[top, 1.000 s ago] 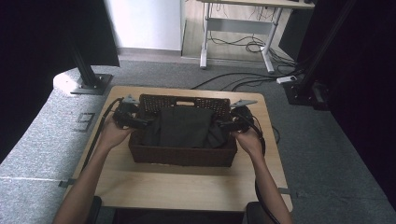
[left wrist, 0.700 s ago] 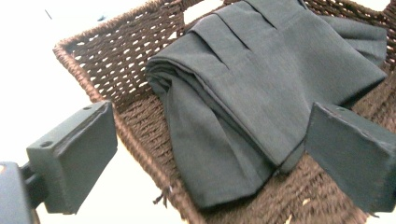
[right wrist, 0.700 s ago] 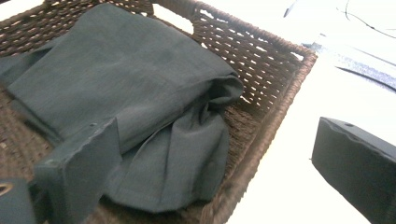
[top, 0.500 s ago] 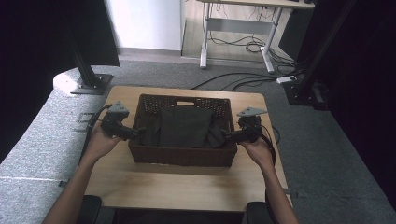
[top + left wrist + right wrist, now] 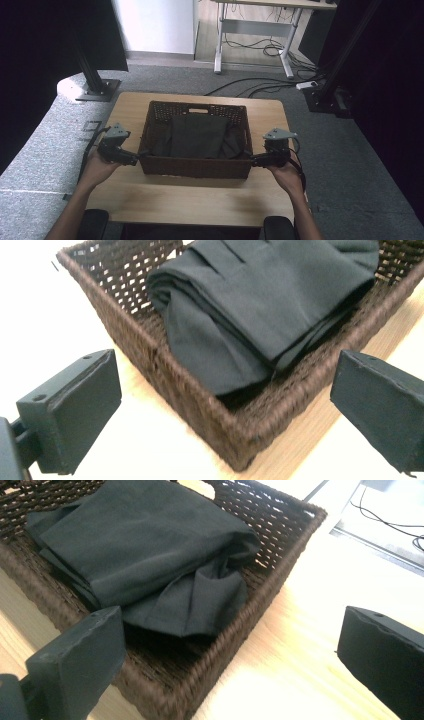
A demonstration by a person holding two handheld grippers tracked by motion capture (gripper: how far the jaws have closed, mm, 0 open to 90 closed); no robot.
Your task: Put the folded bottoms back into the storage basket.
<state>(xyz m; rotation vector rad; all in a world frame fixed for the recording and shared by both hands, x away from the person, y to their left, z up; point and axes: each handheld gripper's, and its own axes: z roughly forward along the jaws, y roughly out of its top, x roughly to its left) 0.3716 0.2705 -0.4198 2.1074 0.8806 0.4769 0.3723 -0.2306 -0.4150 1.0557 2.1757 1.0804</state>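
A dark brown wicker basket (image 5: 196, 168) stands in the middle of the wooden table, holding a folded black cloth (image 5: 196, 136). My left gripper (image 5: 131, 159) sits just outside the basket's left near corner, jaws wide apart and holding nothing. In the left gripper view the basket corner (image 5: 240, 437) lies between the jaws, with the cloth (image 5: 260, 305) beyond. My right gripper (image 5: 256, 160) is open at the basket's right near corner. The right gripper view shows the basket wall (image 5: 165, 690) and the rumpled cloth (image 5: 145, 555) ahead of its jaws.
The wooden table (image 5: 200, 200) has bare room in front of the basket and narrow strips at both sides. Grey carpet surrounds it. A black stand base (image 5: 95, 90) sits at the back left, a desk frame with cables (image 5: 260, 47) at the back.
Both hands have pulled back toward me and outward, from over the basket's inside to its near corners. The cloth lies still in the basket.
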